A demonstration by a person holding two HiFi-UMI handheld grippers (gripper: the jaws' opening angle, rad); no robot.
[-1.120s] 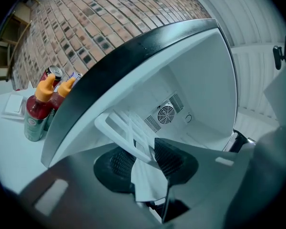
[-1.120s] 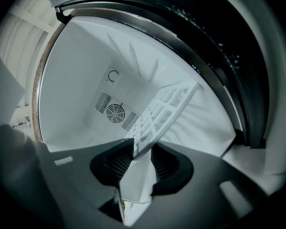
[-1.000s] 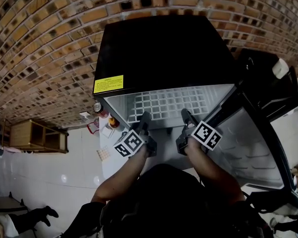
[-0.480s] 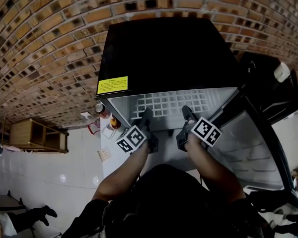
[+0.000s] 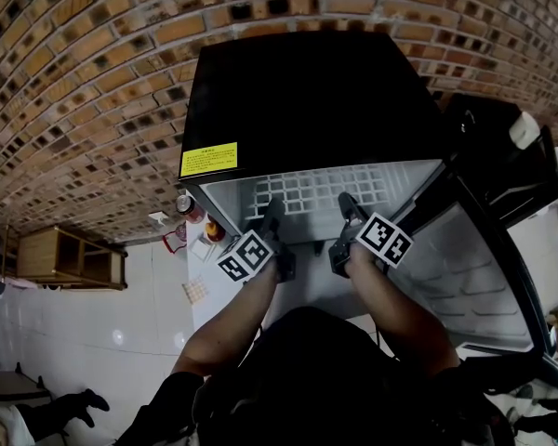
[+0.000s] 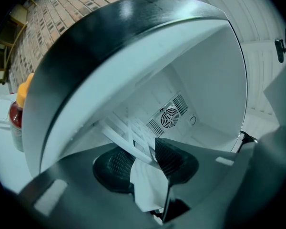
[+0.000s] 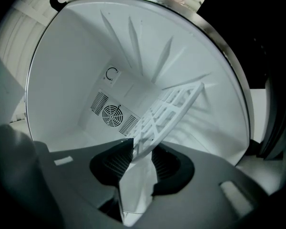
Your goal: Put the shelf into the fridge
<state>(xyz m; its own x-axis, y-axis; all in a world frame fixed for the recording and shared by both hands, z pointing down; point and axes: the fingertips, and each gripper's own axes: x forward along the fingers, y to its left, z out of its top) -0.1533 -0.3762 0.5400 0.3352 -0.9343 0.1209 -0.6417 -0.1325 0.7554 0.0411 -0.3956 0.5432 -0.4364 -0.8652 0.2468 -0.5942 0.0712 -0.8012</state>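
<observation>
A black mini fridge (image 5: 307,91) stands open below me, its white inside (image 7: 71,70) bare. The white grid shelf (image 5: 316,193) lies level in the opening, partly inside. My left gripper (image 5: 272,217) is shut on the shelf's front edge at the left; in the left gripper view a shelf bar (image 6: 128,138) runs between its pads (image 6: 144,157). My right gripper (image 5: 350,212) holds the front edge at the right. Its jaws (image 7: 142,159) are opening a little, with the shelf (image 7: 170,109) still pressed between the pads.
The fridge door (image 5: 474,258) hangs open to the right. A fan vent (image 7: 110,114) sits on the fridge's back wall. Bottles (image 5: 191,210) stand on the floor left of the fridge, a wooden rack (image 5: 65,254) farther left. A brick wall (image 5: 74,82) rises behind.
Both grippers and the shelf have moved slightly forward, deeper into the fridge opening. Less of the grid shows outside now.
</observation>
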